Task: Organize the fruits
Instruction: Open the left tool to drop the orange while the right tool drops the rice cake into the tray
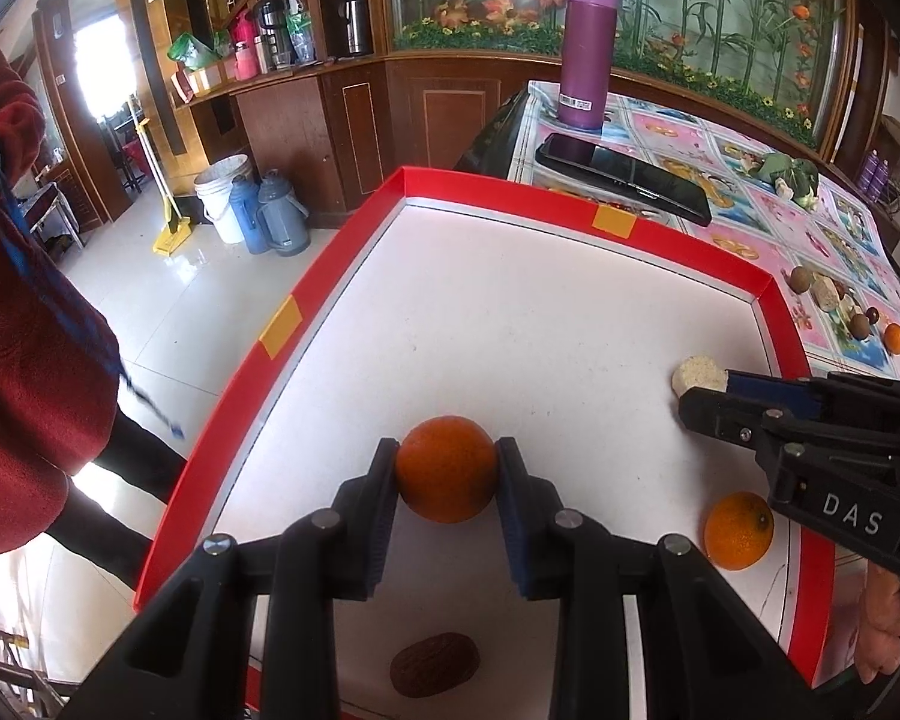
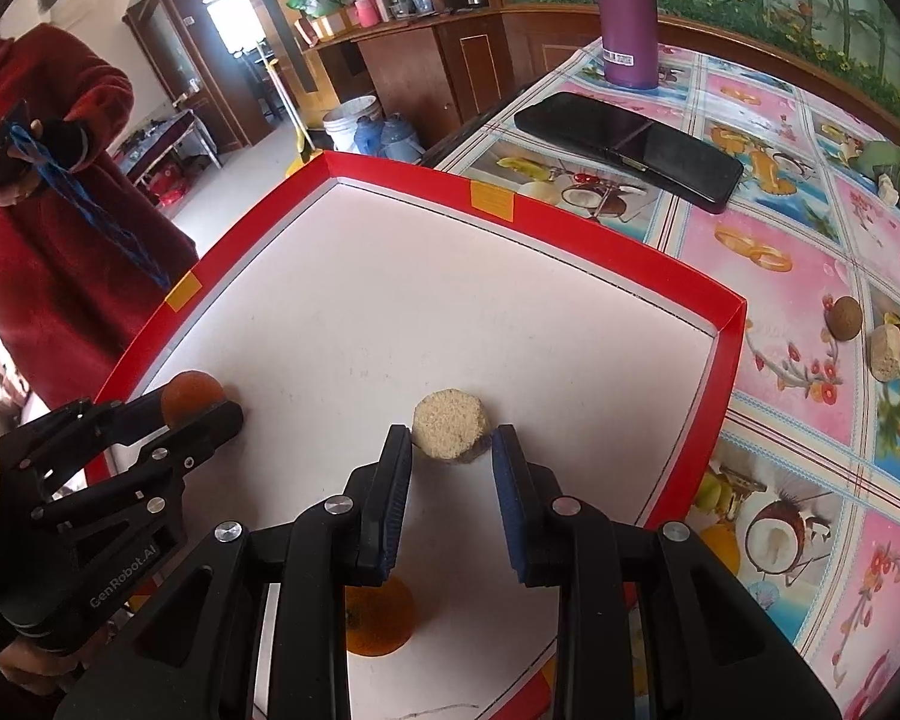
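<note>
A person in a red fleece coat [image 2: 48, 228] is seen at nine o'clock of the red-rimmed white tray [image 1: 306, 324], standing on the tiled floor. Within the tray, toward eight o'clock, an orange [image 1: 447, 469] is clamped between the pads of the left tongs [image 1: 447, 462], both pads being pressed against its sides. A brown walnut-like fruit [image 1: 435, 665] is seen on the tray floor under those tongs, at six o'clock of the orange. Further right, a second orange [image 1: 739, 531] rests on the tray near its right rim, just beneath the right tongs [image 2: 452, 450]. These tongs are held narrowly parted around a beige round cake-like piece [image 2: 451, 432], which sits at their tips; the left pad appears to be touching it, while a small gap is seen at the right pad, so a firm hold cannot be told. Beyond the tray, at twelve o'clock, a black phone [image 1: 624, 177] and a purple flask [image 1: 588, 51] are set on the counter [image 2: 780, 276], which is covered by a pink fruit-print cloth. At three o'clock of the tray, a cluster of small brown fruits [image 1: 822, 294] and a small orange [image 1: 895, 338] lie on that cloth.
</note>
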Tool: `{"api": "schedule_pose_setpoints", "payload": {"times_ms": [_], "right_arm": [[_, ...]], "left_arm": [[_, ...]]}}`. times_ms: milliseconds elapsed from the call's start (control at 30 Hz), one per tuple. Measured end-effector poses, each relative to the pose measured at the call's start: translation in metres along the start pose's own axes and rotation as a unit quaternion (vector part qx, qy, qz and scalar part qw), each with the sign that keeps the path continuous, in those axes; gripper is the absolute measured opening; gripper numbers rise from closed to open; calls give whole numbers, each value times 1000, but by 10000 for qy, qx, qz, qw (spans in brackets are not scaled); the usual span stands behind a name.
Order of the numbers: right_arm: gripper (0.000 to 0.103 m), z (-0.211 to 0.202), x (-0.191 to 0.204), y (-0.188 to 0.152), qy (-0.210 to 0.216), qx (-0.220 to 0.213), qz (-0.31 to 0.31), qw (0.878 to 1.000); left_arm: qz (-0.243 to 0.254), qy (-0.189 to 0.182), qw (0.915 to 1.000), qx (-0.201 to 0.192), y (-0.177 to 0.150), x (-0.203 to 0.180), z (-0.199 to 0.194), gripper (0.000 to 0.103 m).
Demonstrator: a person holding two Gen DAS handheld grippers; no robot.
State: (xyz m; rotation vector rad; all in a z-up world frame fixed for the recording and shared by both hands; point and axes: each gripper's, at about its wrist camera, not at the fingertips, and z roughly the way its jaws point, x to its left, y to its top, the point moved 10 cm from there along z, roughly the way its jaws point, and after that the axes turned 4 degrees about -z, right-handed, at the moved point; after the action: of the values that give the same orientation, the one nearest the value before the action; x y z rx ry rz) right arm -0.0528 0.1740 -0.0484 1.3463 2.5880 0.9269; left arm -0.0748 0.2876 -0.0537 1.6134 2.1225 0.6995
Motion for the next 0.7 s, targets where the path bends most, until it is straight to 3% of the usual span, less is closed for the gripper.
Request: {"api": "schedule_pose_setpoints", "payload": {"times_ms": [67,133,267,433,700], "right_arm": [[28,1,1,0,-36,25,-53,10000],[39,2,1,0,-13,70,-68,10000],[39,-6,2,0,86,-19,-57,9999],[39,-34,-1,2,202,-400,5,9990],[39,-80,-36,-6,234,-854,493,9949]], "left_arm": [[-12,9,10000,20,-1,0,0,35],[-27,59,10000,51,-2,0,-1,42],[-122,157,9998,-71,-1,6,-11,60],[-315,216,9987,-334,4,14,-33,74],[-185,26,9982,-572,8,-14,-55,81]]}}
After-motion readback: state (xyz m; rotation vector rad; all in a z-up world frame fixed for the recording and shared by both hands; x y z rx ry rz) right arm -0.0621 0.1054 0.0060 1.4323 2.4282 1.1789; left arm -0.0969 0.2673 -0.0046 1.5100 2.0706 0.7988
